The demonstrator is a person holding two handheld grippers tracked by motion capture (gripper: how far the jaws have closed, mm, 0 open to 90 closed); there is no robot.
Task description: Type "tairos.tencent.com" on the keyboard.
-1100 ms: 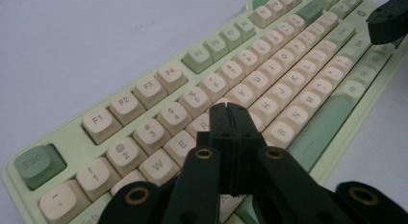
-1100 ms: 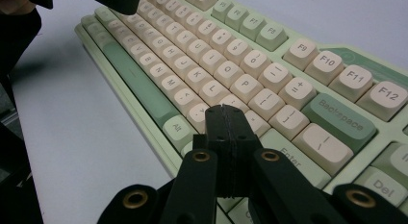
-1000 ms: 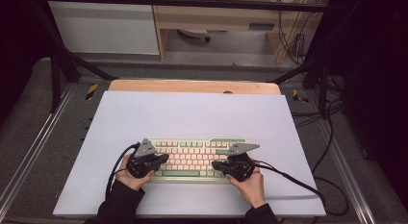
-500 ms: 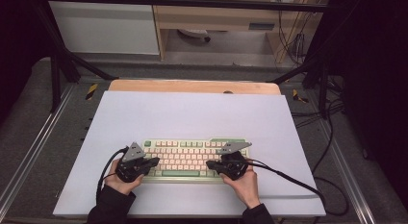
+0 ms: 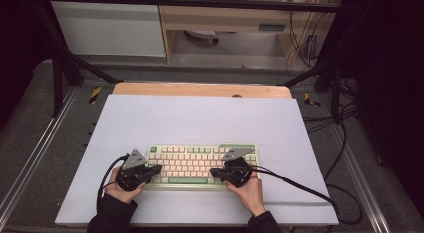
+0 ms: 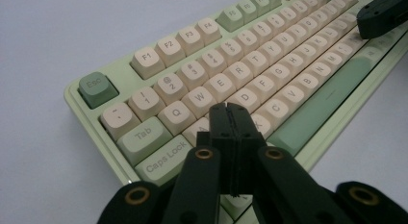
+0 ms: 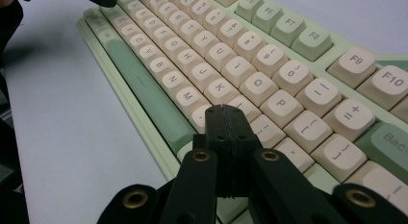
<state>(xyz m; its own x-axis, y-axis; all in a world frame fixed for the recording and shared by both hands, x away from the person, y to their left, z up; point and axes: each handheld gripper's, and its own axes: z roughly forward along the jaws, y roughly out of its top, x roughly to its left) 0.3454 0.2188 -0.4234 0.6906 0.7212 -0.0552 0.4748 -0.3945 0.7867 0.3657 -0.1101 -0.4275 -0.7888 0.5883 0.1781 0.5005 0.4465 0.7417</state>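
Note:
A pale green keyboard (image 5: 200, 163) with cream and green keys lies near the front of the white table top (image 5: 200, 118). My left gripper (image 5: 156, 169) hovers over the keyboard's left end, shut with nothing between its jaws. In the left gripper view its tip (image 6: 228, 108) sits above the keys (image 6: 250, 96) of the left letter rows. My right gripper (image 5: 214, 171) is over the right half, also shut and empty. In the right gripper view its tip (image 7: 226, 111) hangs above the keys near L (image 7: 243, 106). Whether either tip touches a key I cannot tell.
A person's hands (image 5: 247, 193) hold both grippers from the front edge. Cables (image 5: 300, 188) trail off to the right and left across the table. A wooden board (image 5: 200, 89) lies along the far edge, with metal frame rails (image 5: 35, 143) on either side.
Both grippers have shifted a little toward the front of the keyboard, the left one also slightly leftward. Jaws stay shut throughout.

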